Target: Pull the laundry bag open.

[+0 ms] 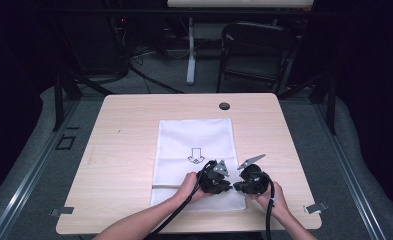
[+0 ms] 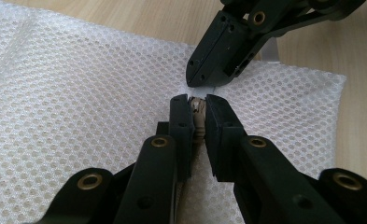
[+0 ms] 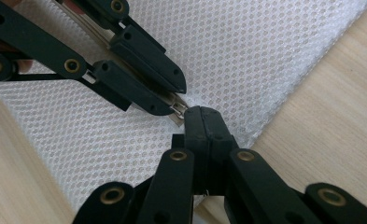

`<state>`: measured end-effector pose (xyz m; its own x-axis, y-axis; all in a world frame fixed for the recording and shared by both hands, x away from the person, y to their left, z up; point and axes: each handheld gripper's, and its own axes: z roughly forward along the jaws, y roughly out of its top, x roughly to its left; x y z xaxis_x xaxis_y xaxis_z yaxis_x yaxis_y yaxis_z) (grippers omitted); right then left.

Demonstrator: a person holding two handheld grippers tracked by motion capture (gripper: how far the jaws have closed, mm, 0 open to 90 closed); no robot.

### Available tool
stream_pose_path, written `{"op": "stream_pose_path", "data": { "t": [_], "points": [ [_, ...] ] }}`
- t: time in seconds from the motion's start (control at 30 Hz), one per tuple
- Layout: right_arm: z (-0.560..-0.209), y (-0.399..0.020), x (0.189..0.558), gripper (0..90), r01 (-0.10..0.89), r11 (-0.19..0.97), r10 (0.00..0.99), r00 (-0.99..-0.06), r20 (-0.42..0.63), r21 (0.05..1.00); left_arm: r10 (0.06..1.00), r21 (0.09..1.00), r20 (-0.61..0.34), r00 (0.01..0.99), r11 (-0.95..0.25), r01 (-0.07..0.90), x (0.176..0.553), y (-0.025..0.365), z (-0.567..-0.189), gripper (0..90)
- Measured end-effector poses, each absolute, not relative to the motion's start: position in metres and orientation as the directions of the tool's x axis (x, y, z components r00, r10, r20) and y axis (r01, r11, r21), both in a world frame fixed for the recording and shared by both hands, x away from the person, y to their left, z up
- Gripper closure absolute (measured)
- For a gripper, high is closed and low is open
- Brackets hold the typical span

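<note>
High view
Table: a light brown wooden table with round corners and a small black round cap near its far edge.
Bag: a flat white mesh laundry bag lies in the middle of the table. It has a small black arrow picture on it.
Left gripper: the black left gripper sits over the near edge of the bag, held by the person's left hand.
Right gripper: the black right gripper is just beside it, held by the right hand. The two grippers' tips nearly meet.
Behind the table: a dark folding chair stands on the grey floor.

Left gripper view
Bag: the white mesh fills the space under the jaws. Bare wood shows at the right.
Left gripper: its two jaws are almost closed, with a thin gap. A small tan and metal piece, maybe the zipper pull, sits pinched in the gap.
Right gripper: it comes in from the top. Its tips press on a thin white strip of the bag, right by the left tips.

Right gripper view
Right gripper: its jaws are squeezed together on the edge of the white mesh.
Left gripper: it comes in from the top left, with the small metal piece between its tips, touching the right gripper's tips.
Table: wood shows at the right.
</note>
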<state>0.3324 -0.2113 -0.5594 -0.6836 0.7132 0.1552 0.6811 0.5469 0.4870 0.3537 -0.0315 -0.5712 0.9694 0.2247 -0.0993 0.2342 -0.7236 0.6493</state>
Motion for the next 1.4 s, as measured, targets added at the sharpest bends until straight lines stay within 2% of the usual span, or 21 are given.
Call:
{"op": "stream_pose_path", "data": {
  "t": [0.63,1.17,1.4],
  "points": [
    [-0.5578,-0.213,0.3308,90.0,0.704,0.542,0.724,-0.668,0.169,0.459,0.214,0.635,-0.073,0.974,-0.743,0.211,0.3484,-0.0344,-0.569,81.7],
    [-0.5581,-0.2148,0.3306,90.0,0.708,0.542,0.723,-0.667,0.179,0.452,0.195,0.646,-0.116,0.974,-0.73,0.223,0.3526,-0.0295,-0.5692,81.8],
    [-0.5577,-0.214,0.3299,90.0,0.712,0.539,0.73,-0.661,0.172,0.451,0.193,0.636,-0.097,0.976,-0.742,0.21,0.3521,-0.0284,-0.5682,81.8]
  ]
}}
